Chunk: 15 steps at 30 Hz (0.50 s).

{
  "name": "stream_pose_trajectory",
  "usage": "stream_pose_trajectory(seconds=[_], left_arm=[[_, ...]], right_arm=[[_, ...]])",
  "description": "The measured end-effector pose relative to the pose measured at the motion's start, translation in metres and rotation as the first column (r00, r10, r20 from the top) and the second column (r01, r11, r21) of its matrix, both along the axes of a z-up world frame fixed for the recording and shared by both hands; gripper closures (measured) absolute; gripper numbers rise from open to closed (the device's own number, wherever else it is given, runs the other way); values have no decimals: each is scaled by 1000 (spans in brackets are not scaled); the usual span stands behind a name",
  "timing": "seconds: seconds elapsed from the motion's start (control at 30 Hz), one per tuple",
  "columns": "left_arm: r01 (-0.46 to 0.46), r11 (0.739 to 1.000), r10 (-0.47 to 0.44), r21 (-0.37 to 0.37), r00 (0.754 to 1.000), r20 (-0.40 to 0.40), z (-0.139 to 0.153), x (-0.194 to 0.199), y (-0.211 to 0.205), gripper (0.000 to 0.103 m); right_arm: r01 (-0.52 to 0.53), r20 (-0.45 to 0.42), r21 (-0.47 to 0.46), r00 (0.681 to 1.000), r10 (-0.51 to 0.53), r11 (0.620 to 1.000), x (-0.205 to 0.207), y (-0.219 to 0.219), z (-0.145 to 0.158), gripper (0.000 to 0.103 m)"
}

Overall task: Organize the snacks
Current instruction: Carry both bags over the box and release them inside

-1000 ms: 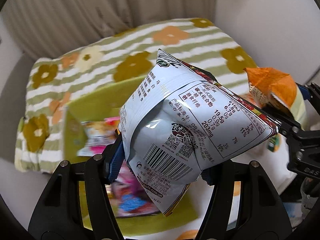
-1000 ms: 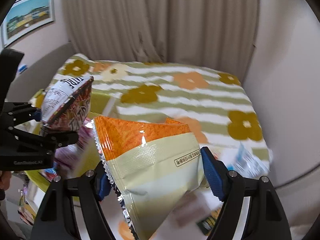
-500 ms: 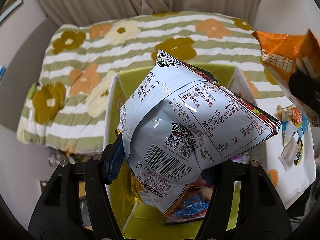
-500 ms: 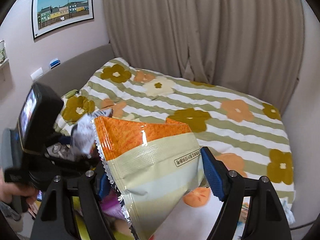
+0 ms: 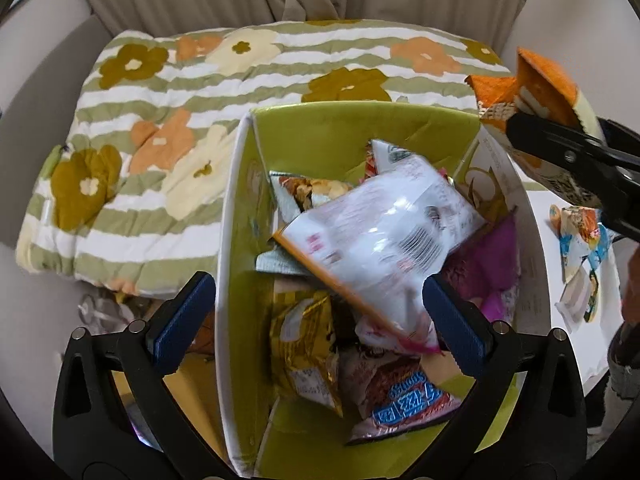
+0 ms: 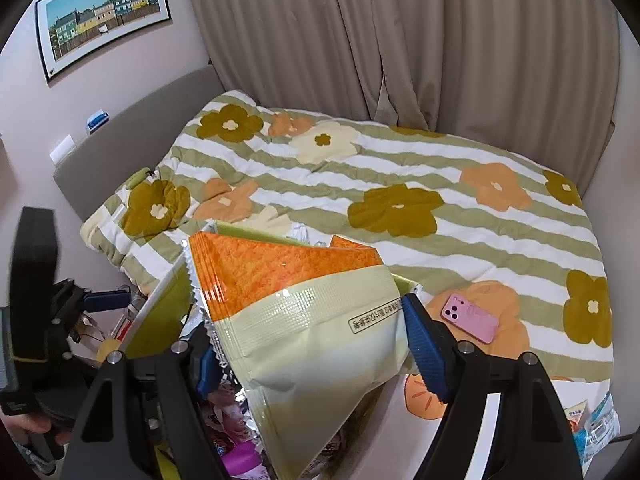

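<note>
Released since the earlier frames: white bag (image 5: pixel 384 236), then clamped in the left gripper (image 5: pixel 320 324), now blurred and loose over the box (image 5: pixel 236 200). Left jaws are opening and already stand wide, with the bag between them but untouched by the pads. View has swung from bedspread to straight down into the box.

Right gripper (image 6: pixel 308 344) is closed on the orange bag (image 6: pixel 304 312), pads pressing both sides. In the left view it hangs at the box's far right corner, partly over the rim.

Step in hand: dropping snacks into the box, left side done, right side pending. Judged next: carry the orange bag inward over the opening, then let go.

Edges and room:
- Box is green inside with white walls and already holds several packets; the middle is heaped, the far green wall bare.
- Left gripper sits over the box's near left wall; lifting clear first would avoid crowding the right.
- Loose packets (image 5: pixel 580 240) lie outside on the white surface, right of the box.
- Pink phone (image 6: pixel 470 318) lies on the bedspread (image 6: pixel 400 184), apart from the box.
</note>
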<state>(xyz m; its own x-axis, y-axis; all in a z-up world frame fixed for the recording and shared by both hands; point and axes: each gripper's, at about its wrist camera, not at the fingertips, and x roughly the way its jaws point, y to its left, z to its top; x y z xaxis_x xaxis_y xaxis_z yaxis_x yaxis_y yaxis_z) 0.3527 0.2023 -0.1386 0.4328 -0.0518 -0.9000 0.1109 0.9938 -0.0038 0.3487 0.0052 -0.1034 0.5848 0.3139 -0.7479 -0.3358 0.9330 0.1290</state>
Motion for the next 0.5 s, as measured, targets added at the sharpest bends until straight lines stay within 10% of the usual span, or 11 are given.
stream_pose_trajectory(seconds=[0.5], left_arm=[[-22, 999, 22, -34, 1000, 12, 1, -6, 18, 0]], right_arm=[[8, -41, 3, 999, -8, 1000, 29, 17, -13, 14]])
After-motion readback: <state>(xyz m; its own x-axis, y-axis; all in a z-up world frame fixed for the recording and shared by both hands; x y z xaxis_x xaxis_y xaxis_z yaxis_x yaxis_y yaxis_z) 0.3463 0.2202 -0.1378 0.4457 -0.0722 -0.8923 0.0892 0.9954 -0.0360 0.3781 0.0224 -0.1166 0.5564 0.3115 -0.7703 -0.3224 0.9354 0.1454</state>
